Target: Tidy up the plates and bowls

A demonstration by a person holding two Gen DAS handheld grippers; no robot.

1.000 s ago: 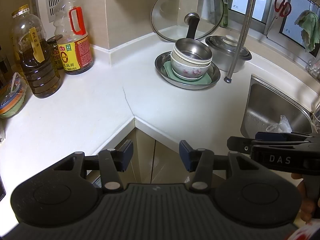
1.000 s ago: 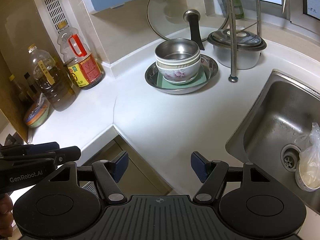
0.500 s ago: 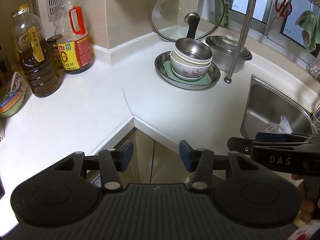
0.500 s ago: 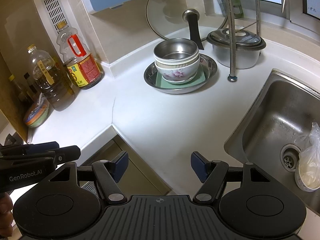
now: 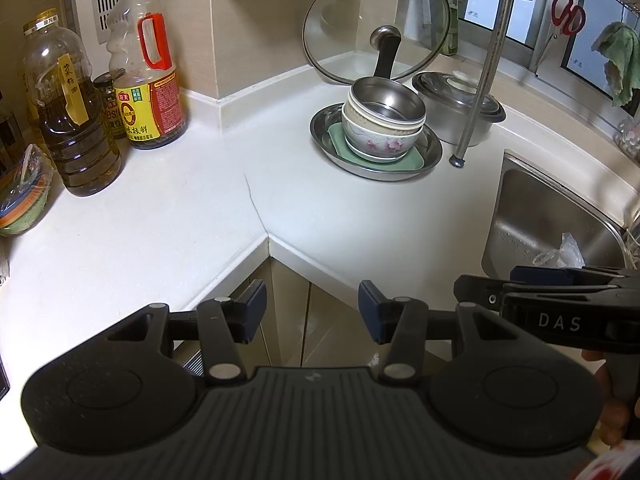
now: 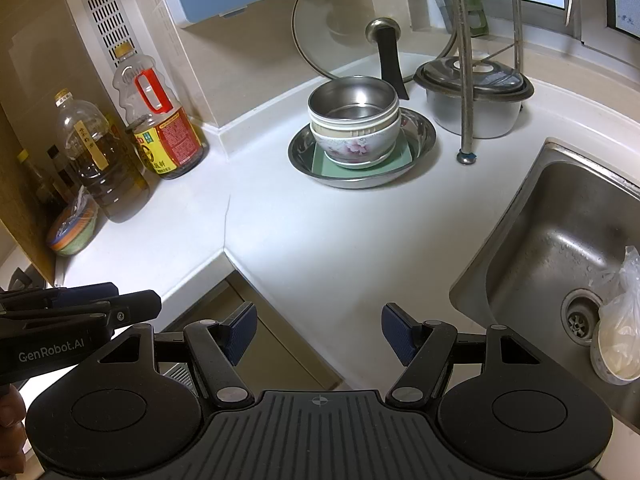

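Looks mostly done to me: bowls [image 6: 354, 130] are sitting nested on the steel plate [image 6: 424, 136] near the counter's [image 6: 320, 240] back corner; left gripper [image 5: 312, 308] and right gripper [image 6: 316, 332] are both hanging apart, empty.

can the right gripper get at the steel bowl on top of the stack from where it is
Probably yes. The right gripper is open and holds nothing, and only bare white counter lies between it and the steel bowl, whose rim is uncovered. The rack pole stands off to the side.
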